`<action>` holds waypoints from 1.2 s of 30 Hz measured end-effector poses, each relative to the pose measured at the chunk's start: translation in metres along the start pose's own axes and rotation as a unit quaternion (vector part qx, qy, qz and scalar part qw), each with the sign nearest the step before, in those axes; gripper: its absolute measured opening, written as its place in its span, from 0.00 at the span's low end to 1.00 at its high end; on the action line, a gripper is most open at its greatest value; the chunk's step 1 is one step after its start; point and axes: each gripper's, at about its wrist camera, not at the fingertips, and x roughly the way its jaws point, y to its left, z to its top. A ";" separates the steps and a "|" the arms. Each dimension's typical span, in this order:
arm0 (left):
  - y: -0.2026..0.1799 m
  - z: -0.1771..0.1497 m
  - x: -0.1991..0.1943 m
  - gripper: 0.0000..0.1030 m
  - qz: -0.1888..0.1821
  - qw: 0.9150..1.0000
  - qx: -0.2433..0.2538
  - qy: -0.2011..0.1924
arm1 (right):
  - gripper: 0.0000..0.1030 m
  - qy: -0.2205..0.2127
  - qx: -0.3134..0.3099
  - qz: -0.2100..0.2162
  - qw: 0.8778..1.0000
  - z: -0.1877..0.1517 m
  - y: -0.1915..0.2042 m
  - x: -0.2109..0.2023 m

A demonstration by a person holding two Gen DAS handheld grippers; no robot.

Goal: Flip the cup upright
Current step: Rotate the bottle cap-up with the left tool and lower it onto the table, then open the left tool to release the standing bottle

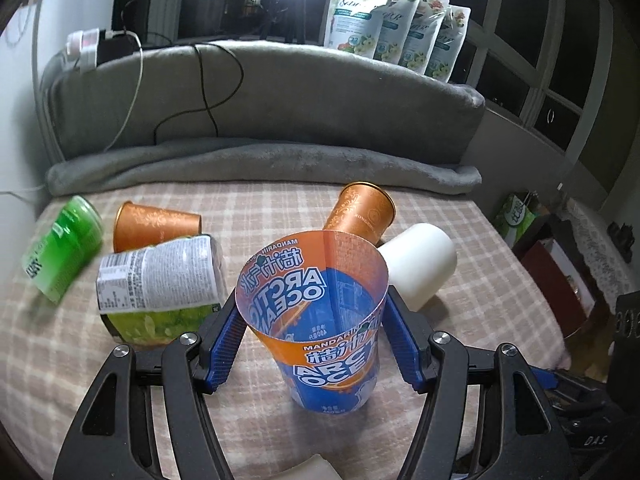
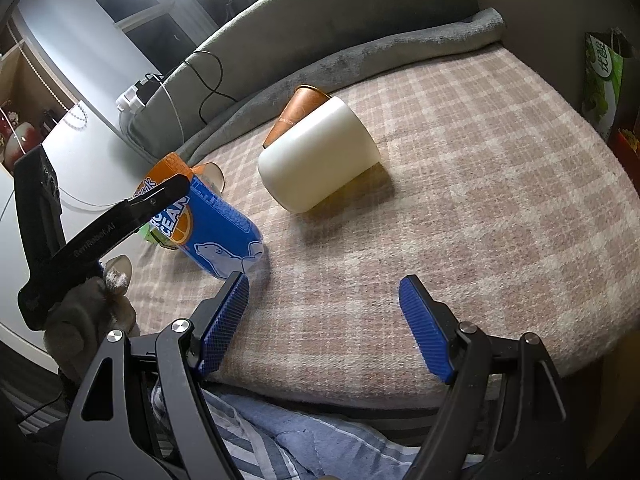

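Left gripper (image 1: 312,320) clamped on blue-orange cup (image 1: 320,320) standing mouth-up on checked blanket (image 1: 460,320), right gripper (image 2: 324,320) wide apart, white cup (image 2: 316,160) lying nearby

Left gripper (image 1: 312,334): black plastic linkage arms with triangular cutouts, silver round screws at pivots, blue ribbed finger pads (image 1: 224,346). Right gripper (image 2: 322,324): same build, black arms, silver screws, blue textured pads (image 2: 222,322). Left gripper's black arm reads "BenRobot.AI" in the right wrist view. Grey gloved hand (image 2: 90,312) on it.
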 end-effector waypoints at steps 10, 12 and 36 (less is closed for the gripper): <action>-0.009 -0.003 0.000 0.63 0.011 1.000 0.027 -0.010 | 0.78 -0.002 0.004 -0.001 1.000 0.001 -0.002 0.000; -0.009 -0.003 0.000 0.63 0.008 1.000 0.029 -0.007 | 0.78 -0.005 0.003 -0.002 1.000 0.001 -0.002 -0.001; -0.016 -0.014 0.002 0.69 -0.062 0.997 0.021 0.029 | 0.78 -0.018 -0.006 -0.003 1.000 0.004 0.003 -0.007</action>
